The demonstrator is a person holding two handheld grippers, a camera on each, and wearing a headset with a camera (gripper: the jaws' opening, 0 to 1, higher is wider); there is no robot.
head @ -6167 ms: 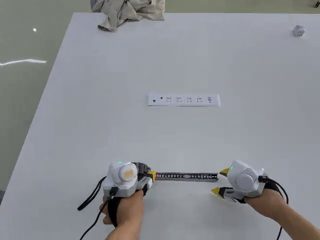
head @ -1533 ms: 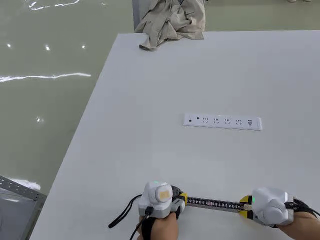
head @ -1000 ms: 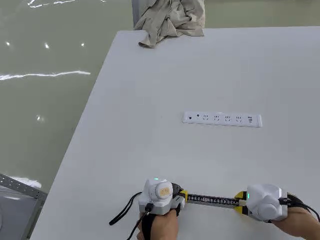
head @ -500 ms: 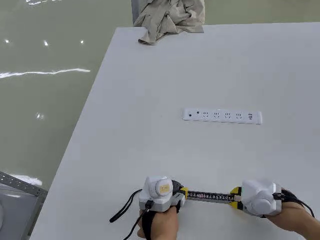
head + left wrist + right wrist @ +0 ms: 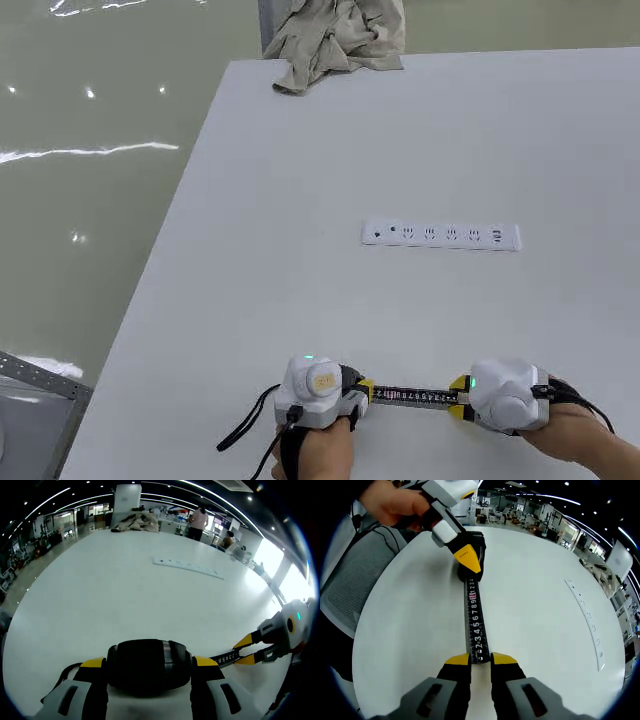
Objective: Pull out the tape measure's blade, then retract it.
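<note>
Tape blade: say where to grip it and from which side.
Grip the blade at its free tip, coming end-on along its length, as the right gripper does. It is thin and face up, so its two edges are what jaws can pinch.

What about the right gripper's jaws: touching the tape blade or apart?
Touching. The right gripper view shows the right gripper closed on the end of the tape blade, yellow jaws against both edges.

The big white table (image 5: 290, 190) holds a white power strip (image 5: 441, 236) right of the middle and a crumpled beige cloth (image 5: 335, 35) at the top edge.
</note>
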